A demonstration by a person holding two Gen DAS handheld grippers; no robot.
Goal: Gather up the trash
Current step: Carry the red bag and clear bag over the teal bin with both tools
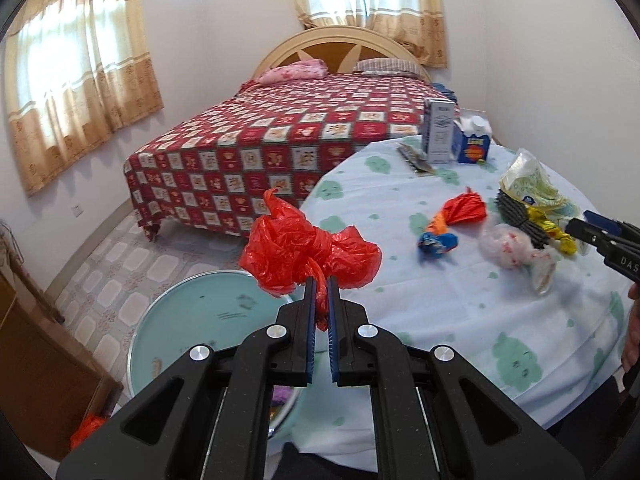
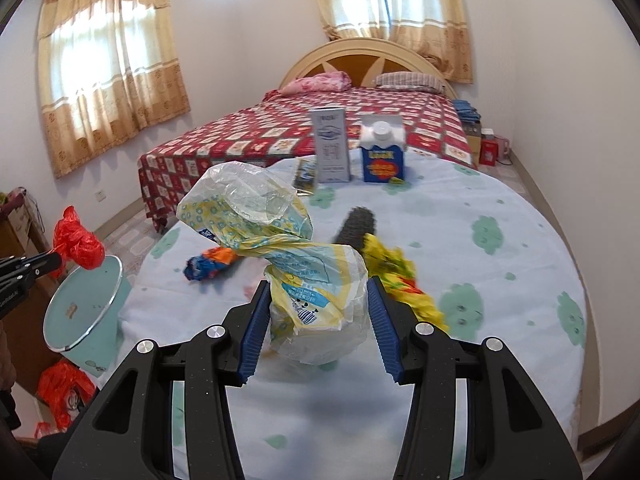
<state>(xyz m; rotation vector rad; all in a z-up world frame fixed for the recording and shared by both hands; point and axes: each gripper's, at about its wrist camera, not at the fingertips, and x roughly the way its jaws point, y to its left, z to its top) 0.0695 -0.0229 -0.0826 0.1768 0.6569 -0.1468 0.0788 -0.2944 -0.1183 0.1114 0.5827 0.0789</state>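
My left gripper (image 1: 320,284) is shut on a crumpled red plastic bag (image 1: 304,256) and holds it above the open pale green trash bin (image 1: 188,320) beside the round table (image 1: 480,320). The red bag also shows in the right wrist view (image 2: 78,242), over the bin (image 2: 86,312). My right gripper (image 2: 318,290) is open, its jaws on either side of a twisted yellow and white plastic bag (image 2: 312,280) on the table. More trash lies on the table: an orange and blue wrapper (image 1: 452,220), a white bag (image 1: 508,244), a yellow wrapper (image 2: 396,276).
A grey carton (image 2: 330,144) and a blue carton (image 2: 382,152) stand at the table's far edge, with a dark flat wrapper (image 2: 306,174) beside them. A black brush (image 2: 356,226) lies mid-table. A bed (image 1: 280,140) stands behind. Red bags (image 2: 64,392) lie on the floor by the bin.
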